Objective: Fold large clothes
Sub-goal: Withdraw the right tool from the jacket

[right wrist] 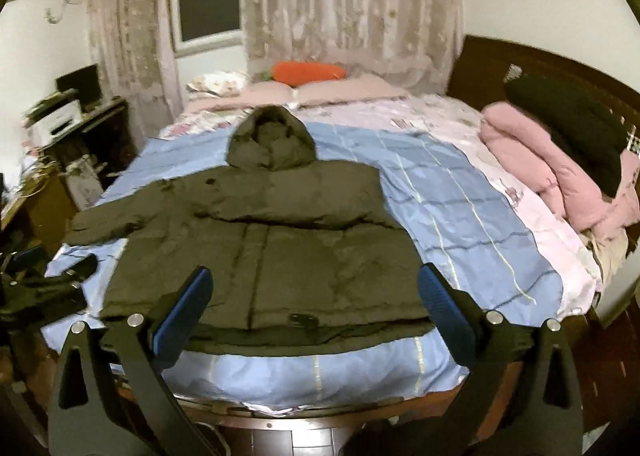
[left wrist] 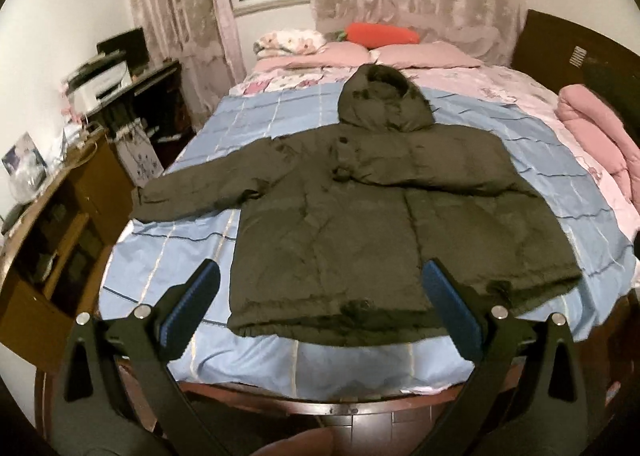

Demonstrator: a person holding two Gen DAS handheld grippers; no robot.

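Observation:
A dark olive hooded puffer jacket (left wrist: 344, 216) lies flat, front up, on a blue checked sheet (left wrist: 540, 160) over the bed, hood towards the pillows. Its left sleeve (left wrist: 192, 192) stretches out sideways; its right sleeve lies folded across the chest. My left gripper (left wrist: 322, 298) hovers open above the jacket's hem near the foot of the bed, holding nothing. In the right wrist view the same jacket (right wrist: 264, 240) fills the middle, and my right gripper (right wrist: 314, 302) also stands open over the hem. The left gripper (right wrist: 44, 284) shows at that view's left edge.
Pink pillows (left wrist: 424, 52) and an orange carrot cushion (left wrist: 380, 34) sit at the head. A pink quilt (right wrist: 540, 160) with a dark garment (right wrist: 572, 124) lies on the bed's right side. A wooden desk (left wrist: 60, 216) with a printer (left wrist: 100, 80) stands left. The wooden footboard (left wrist: 340, 412) is below.

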